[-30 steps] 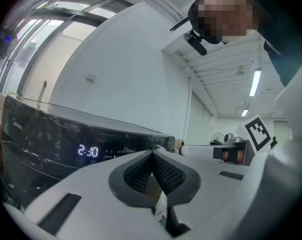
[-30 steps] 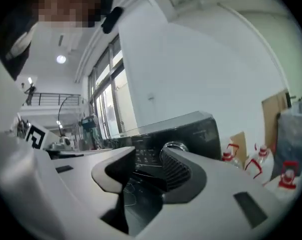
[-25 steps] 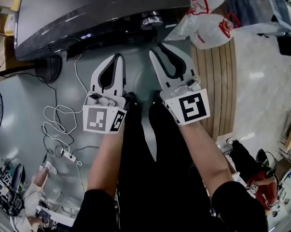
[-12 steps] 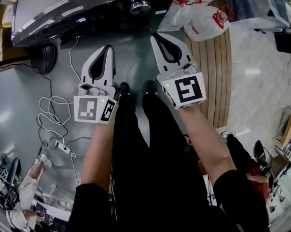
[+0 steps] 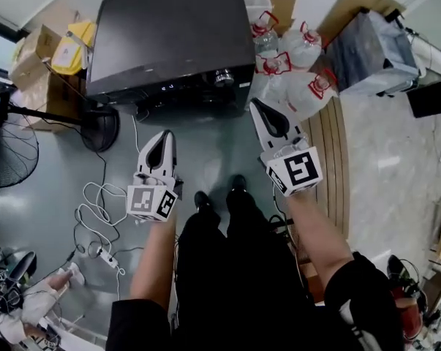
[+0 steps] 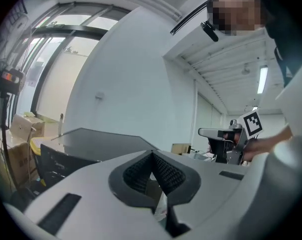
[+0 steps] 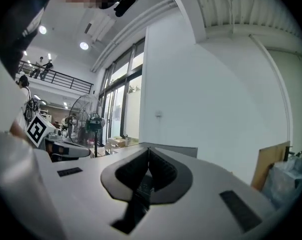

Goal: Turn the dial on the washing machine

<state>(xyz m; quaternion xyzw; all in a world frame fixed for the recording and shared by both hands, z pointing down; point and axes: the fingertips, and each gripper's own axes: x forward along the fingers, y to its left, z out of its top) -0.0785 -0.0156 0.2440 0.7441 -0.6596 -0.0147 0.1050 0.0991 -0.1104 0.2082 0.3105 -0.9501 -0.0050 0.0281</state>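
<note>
Left tongs (image 5: pixel 166 136) and right tongs (image 5: pixel 259 107) are closed and empty, short of the dial (image 5: pixel 222 77) ahead on the washing machine (image 5: pixel 169 35); turning seems not yet begun.

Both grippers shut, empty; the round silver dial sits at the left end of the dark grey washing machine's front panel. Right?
No: the head view puts the round silver dial near the right end of the panel on the dark grey washing machine. Left gripper and right gripper are shut and empty.

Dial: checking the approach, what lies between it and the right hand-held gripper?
Head view: only bare floor between the right hand-held gripper and the dial.
</note>
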